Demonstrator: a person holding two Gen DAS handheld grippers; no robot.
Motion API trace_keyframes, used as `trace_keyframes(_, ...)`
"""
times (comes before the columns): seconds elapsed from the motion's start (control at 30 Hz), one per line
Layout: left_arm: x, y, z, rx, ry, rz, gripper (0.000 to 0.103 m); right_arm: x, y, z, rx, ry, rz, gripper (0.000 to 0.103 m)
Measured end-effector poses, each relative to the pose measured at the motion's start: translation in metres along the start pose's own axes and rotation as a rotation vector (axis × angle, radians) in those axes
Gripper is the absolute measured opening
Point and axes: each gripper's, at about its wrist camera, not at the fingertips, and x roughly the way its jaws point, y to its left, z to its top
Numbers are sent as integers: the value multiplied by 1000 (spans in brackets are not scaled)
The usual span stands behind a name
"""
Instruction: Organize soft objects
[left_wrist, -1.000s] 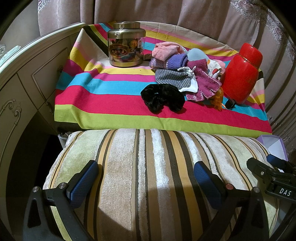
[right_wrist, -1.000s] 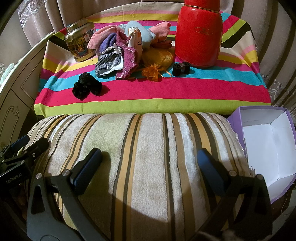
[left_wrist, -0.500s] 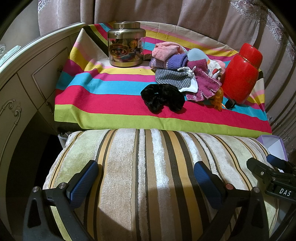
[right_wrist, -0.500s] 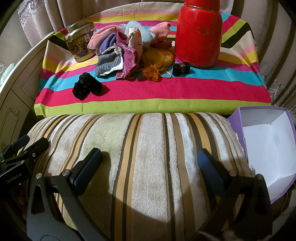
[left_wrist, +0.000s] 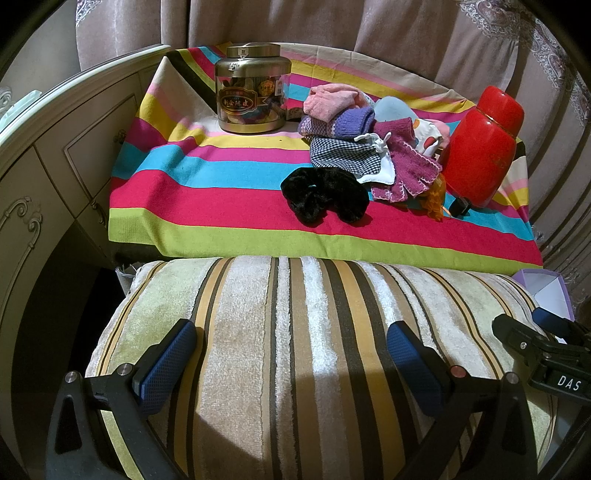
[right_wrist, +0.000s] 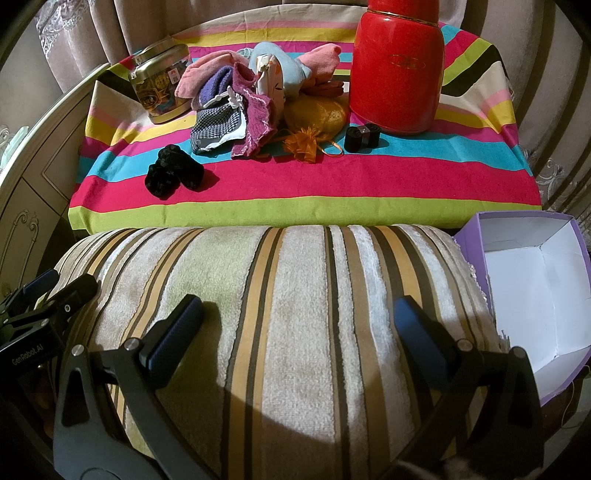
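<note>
1. Tools first: my left tool (left_wrist: 291, 354) and my right tool (right_wrist: 299, 328) both hang over the striped cushion (left_wrist: 314, 332), each with its jaws spread wide and nothing between them.

2. Soft things sit ahead of both tools, past the cushion, on the tabletop under a striped cloth (left_wrist: 207, 206). They make one loose heap (right_wrist: 251, 96): pink and purple knits, a checked pouch (right_wrist: 218, 125), a magenta glove (right_wrist: 258, 122), with a yellow bag (right_wrist: 317, 114) tucked just behind.

3. Apart from that heap, closest to the cloth's near edge, lies a black scrunchie (right_wrist: 173, 173). In the left wrist view it is a little right of centre (left_wrist: 325, 195); in the right wrist view it is well off to the left. I judge my left tool has the straighter line to it.

4. Its long axis runs roughly across my view, so a reach straight forward with jaws straddling the short way looks sensible.

5. An open purple box (right_wrist: 528, 295), white inside and holding nothing, stands beside the cushion on my right, close to the right tool. I take it as the likely bin, though that is a guess.

6. Hard items to avoid: the red jar (right_wrist: 399, 62) touching the heap's right side, and the gold tin (left_wrist: 251, 88) just left of it.
</note>
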Motion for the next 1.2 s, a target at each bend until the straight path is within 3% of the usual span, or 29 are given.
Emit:
trace_keyframes(0.53,2,0,-1,-1,3,3,103,-2,0,-2,1,-10,1,103)
trace_keyframes(0.9,6,2,6,-32,59,-2,103,-3,-2,-5,8,-27,13,103)
trace_keyframes(1.03,13,5,23,-68,66,-23,103,-2,-4,-2,14,-19,28,103)
trace_keyframes(1.2,34,8,57,-135,71,-111,101,6,-5,8,3,25,44,103)
